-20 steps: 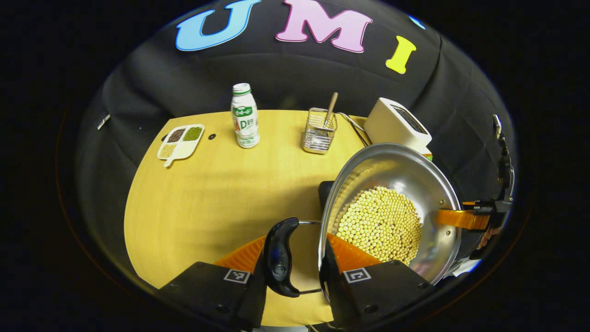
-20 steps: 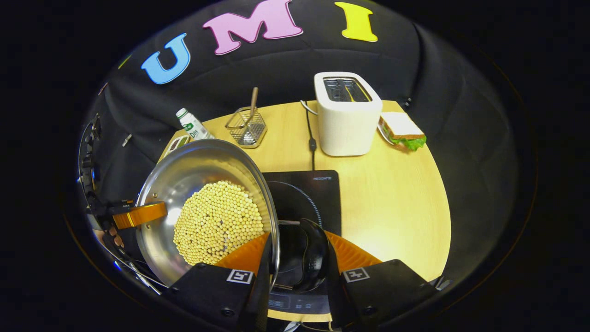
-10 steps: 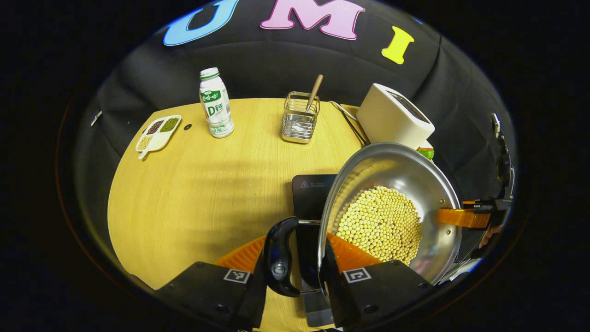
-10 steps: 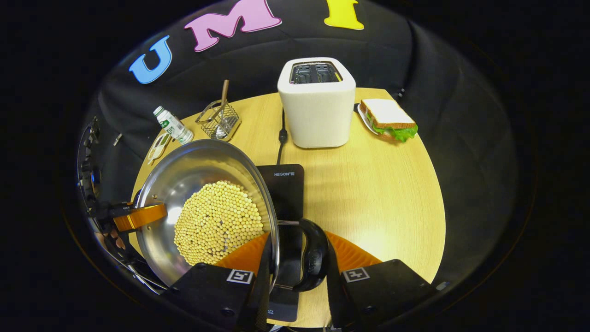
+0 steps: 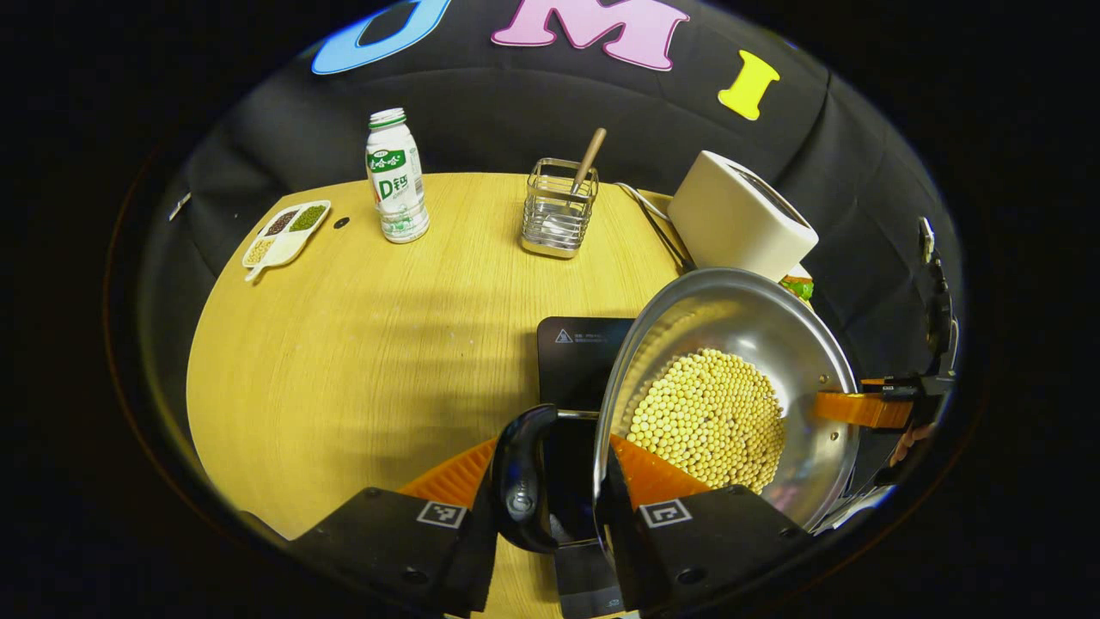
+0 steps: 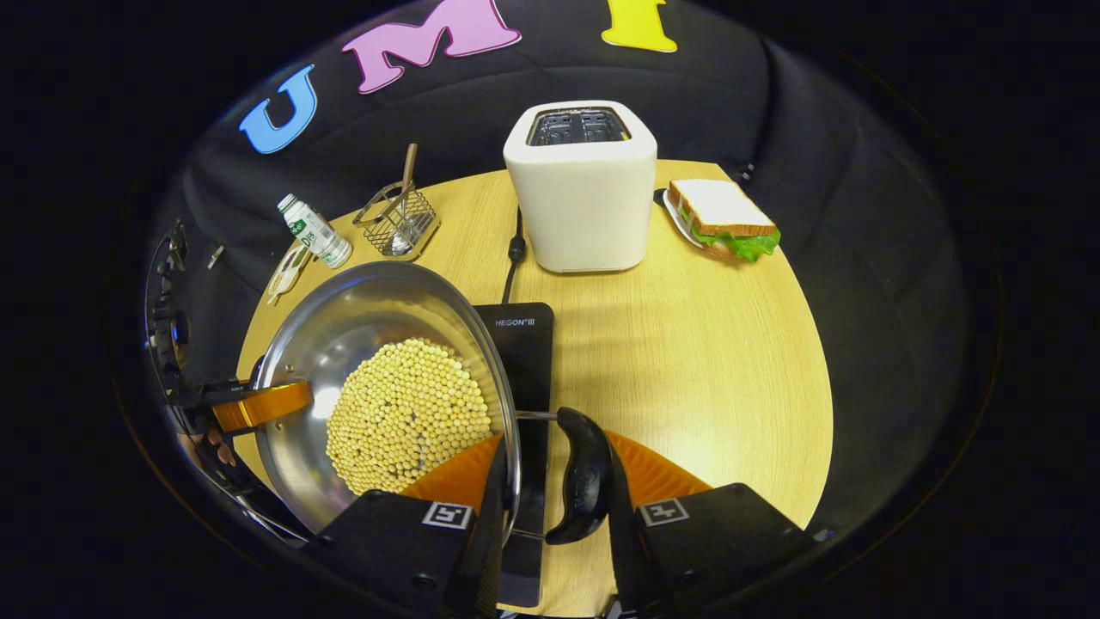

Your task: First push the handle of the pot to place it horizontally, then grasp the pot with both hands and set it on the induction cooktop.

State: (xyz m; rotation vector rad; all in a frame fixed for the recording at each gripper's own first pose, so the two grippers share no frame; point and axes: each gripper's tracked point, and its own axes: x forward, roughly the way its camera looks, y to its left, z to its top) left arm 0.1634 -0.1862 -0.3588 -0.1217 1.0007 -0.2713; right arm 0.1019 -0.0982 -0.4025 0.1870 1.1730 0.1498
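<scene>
A steel pot (image 5: 730, 318) with yellow beans (image 5: 709, 417) in it hangs over the black induction cooktop (image 5: 577, 359). My left gripper (image 5: 550, 486) is shut on the pot's black left side handle (image 5: 518, 481), with one finger inside the rim. In the right gripper view the same pot (image 6: 369, 318) sits at the left, above the cooktop (image 6: 522, 352). My right gripper (image 6: 554, 486) is shut on the right side handle (image 6: 584, 473). Each view shows the other gripper at the pot's far side: the right one (image 5: 864, 408) and the left one (image 6: 258, 404).
A white toaster (image 6: 580, 198) with its cable stands behind the cooktop, and a sandwich (image 6: 722, 219) lies to its right. At the back left are a wire holder (image 5: 559, 211), a milk bottle (image 5: 395, 176) and a divided dish (image 5: 284, 232). The wooden table (image 6: 713, 361) is round.
Both grippers have carried the pot to the right across the table. More of the cooktop now shows under the left handle and less beyond the right handle. Both grips are unchanged.
</scene>
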